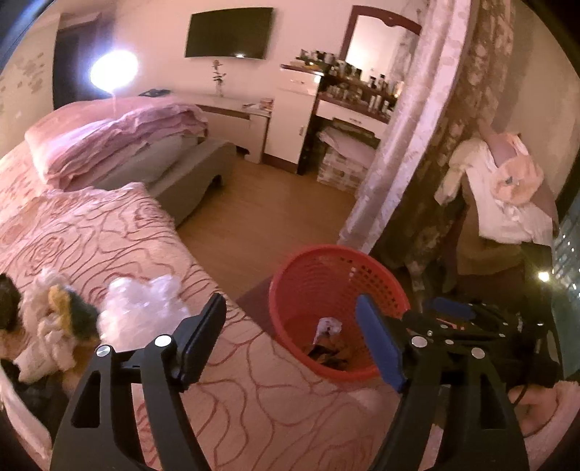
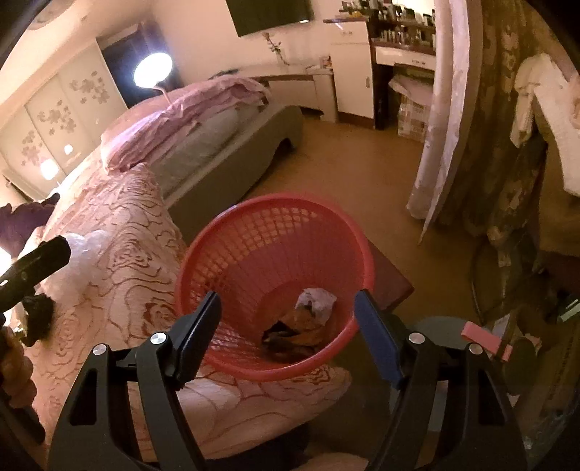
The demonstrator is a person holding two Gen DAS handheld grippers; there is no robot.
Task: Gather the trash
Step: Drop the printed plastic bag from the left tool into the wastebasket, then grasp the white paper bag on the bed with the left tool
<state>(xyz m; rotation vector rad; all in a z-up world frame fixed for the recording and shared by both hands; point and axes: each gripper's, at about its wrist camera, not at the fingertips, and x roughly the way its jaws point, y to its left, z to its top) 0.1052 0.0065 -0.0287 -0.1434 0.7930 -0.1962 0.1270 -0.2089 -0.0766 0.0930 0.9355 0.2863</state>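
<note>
Both jaws wide apart, empty, above red basket [image 2: 275,217].

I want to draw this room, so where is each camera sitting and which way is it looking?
Left wrist: on the left gripper, above the bed, looking down past its two open fingers at the red basket; the right gripper shows at right.
Right wrist: on the right gripper, looking down into the red basket between its open fingers; the left gripper's tip shows at the left edge.
Shared: basket, white crumpled paper inside, bed, wall TV.
</note>
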